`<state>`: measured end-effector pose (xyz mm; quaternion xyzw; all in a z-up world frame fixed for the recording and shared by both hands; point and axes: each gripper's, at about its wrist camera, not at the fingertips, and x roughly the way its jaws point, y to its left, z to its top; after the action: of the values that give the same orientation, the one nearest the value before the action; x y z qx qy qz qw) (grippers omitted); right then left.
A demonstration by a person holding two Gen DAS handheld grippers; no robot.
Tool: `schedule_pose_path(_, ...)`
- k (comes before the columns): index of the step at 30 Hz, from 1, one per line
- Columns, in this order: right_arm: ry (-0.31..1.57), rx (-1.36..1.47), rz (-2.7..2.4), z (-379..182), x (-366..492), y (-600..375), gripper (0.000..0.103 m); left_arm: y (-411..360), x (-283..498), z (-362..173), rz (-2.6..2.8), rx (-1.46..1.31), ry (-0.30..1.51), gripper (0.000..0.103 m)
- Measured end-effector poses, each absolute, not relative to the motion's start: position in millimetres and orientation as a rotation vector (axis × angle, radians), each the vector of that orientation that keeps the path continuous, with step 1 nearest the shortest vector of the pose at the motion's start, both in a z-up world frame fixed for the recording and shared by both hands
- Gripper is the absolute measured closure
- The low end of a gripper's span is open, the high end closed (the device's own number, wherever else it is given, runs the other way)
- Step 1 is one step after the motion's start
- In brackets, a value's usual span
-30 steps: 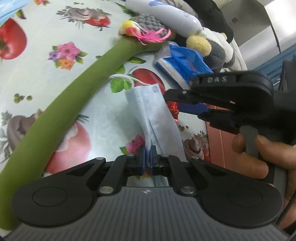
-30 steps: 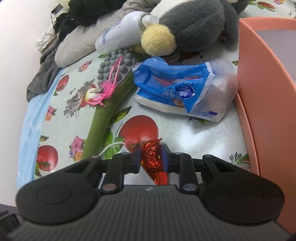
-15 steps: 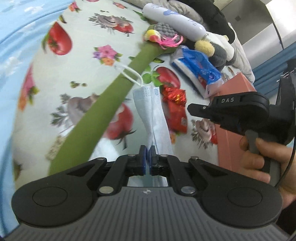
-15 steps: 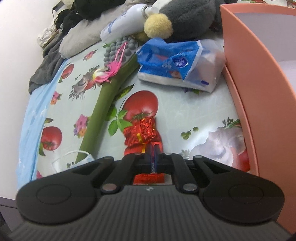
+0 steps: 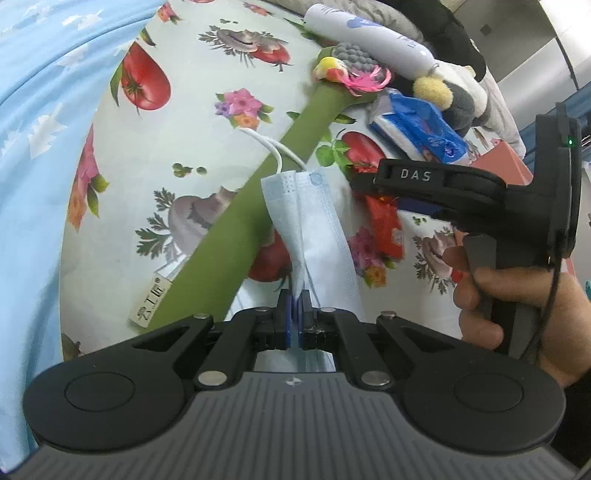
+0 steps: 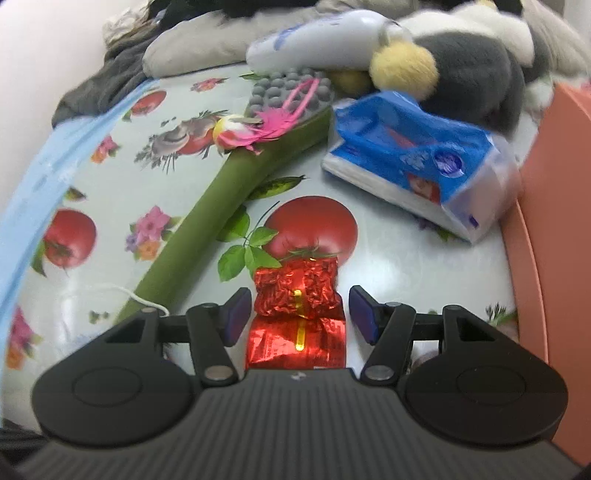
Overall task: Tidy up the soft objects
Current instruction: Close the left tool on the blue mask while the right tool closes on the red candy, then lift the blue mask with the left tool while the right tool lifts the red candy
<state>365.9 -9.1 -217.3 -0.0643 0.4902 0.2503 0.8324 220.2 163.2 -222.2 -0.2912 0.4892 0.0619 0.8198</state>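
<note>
Left tongs [image 5: 294,312] clamped on the face mask [image 5: 314,229]; right tongs [image 6: 299,314] opening, pads clear of the red foil packet [image 6: 297,314] lying between them.

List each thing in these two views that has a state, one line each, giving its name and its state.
Left claw: shut on the face mask.
Face mask: folded, hanging from the left claw.
Right claw: jaws opening, clear of the red foil packet between them.
Red foil packet: crumpled, lying flat on the tablecloth.
Tissue pack: torn open at one end, lying flat.
Green massage stick: lying flat.
Lotion bottle: on its side.
</note>
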Motion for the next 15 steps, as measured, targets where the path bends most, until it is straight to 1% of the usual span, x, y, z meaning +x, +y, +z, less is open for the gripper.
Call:
schedule_pose_path(1, 1.025, -0.162, 0.536, -217.8, 364.0, -7.4, 0.048, 164.3, 220.6, -223.0, 0.135, -0.619, 1.044, 0.099)
schedule_pose_path(7, 1.021, -0.225, 0.564, -214.2, 350.2, -17.5, 0.048, 169.0, 221.9, -227.0, 0.145, -0.632, 1.050, 0.099)
schedule_pose_path(15, 1.051, -0.324, 0.630, -208.1, 291.5, -42.7, 0.048, 168.2, 220.4, -229.7, 0.154, -0.652, 1.047, 0.099)
